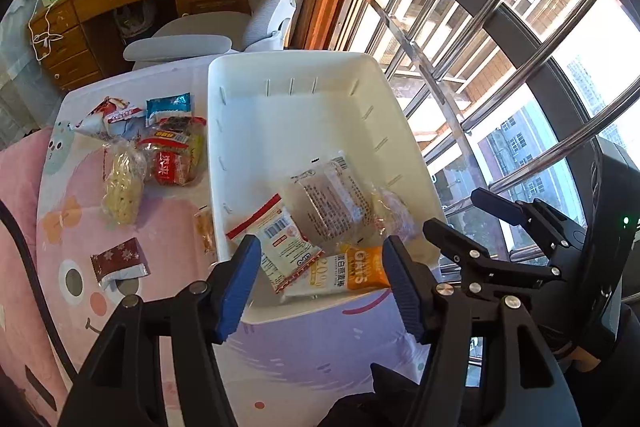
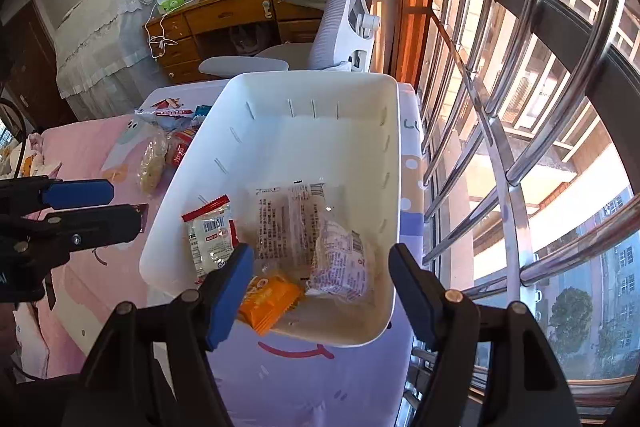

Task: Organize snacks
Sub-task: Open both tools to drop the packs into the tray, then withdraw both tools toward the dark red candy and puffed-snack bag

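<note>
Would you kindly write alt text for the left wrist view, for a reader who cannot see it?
A white bin on a pastel cartoon cloth holds several snack packets, including an orange bar. The left gripper hovers open over its near rim, and more snacks lie on the cloth to the left.

I can read little here. In the white bin (image 1: 240,75), the orange-and-white snack bar (image 1: 344,273) at the near end carries Chinese characters, 蛋白燕麦棒, beside large white letters I cannot make out. Left of the bin, the red packet (image 1: 170,167) in the pile shows white Chinese characters, too small to read. Barcodes on the other packets are illegible.
</note>
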A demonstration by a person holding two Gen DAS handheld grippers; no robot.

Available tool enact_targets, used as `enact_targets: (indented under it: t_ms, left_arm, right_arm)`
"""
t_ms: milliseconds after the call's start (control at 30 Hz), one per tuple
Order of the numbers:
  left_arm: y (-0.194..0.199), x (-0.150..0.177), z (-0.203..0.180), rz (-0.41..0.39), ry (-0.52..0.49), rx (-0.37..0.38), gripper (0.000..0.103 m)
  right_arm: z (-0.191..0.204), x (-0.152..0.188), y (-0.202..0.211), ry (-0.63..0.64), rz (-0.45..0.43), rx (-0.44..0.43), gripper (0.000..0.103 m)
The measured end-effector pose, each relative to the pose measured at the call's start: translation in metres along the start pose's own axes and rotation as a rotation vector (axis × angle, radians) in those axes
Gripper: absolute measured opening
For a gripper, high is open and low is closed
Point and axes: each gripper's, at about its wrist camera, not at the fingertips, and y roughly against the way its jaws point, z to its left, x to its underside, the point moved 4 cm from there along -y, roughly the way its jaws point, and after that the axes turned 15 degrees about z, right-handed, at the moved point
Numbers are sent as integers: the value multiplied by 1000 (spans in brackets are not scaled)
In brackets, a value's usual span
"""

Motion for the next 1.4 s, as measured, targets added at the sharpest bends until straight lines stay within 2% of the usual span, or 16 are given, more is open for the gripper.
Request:
enact_targets:
  t_ms: [333,667,867,1100,1400]
  left_arm:
    - [-1,28,29,34,47,-10,62]
    - [11,73,88,39,130,-25,62]
    - [24,98,128,44,149,-39,62]
    - [45,118,165,38,109,-59,62]
    - [72,133,207,6,2,-70,63]
  right_arm:
    - [4,8,-11,-89,94,-44,71]
    - [26,21,-19,-198,192,-130,71]
    - [46,31,-19,-262,217,-121,72]
    - [80,45,-22,-365,235,-170,72]
    - [138,60,-34,-461,247,-241,72]
